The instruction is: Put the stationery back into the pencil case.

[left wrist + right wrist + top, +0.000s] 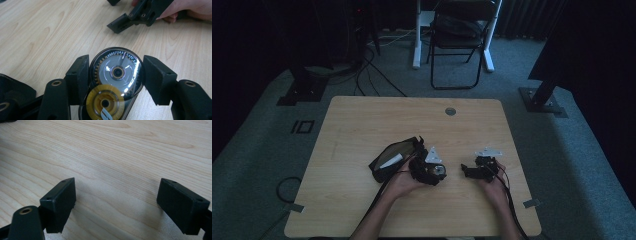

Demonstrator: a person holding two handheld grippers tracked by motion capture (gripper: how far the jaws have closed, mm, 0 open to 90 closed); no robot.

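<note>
The left tool (116, 80) has a correction tape dispenser (116, 82) sitting between its two black jaws, and what a clear look at it from the left gripper view: a see-through shell, a pale geared wheel up top, a yellow reel below it. The left-hand jaw lies against the dispenser's side; the right-hand jaw stands just off it with a sliver of wood showing between, so I can't say for sure that it is clamped. Jaws wide apart, either way.

From the high view, that dispenser (437, 170) sits in the left tool (428, 167) just right of the black mesh pouch (393, 157), which lies open on the counter (362, 120) with a white stick-like item (390, 161) inside it. The left hand (404, 182) cradles the tool from below the pouch.

Further right of the pouch, well clear of it, the right tool (472, 171) rests low over the wood in the right hand (492, 187). Its own view tells it plainly: jaws spread wide, bare counter (120, 157) between them, nothing gripped.

The left gripper view also catches the right tool (125, 21) beyond the dispenser, fingers (190, 8) wrapped round it.
</note>
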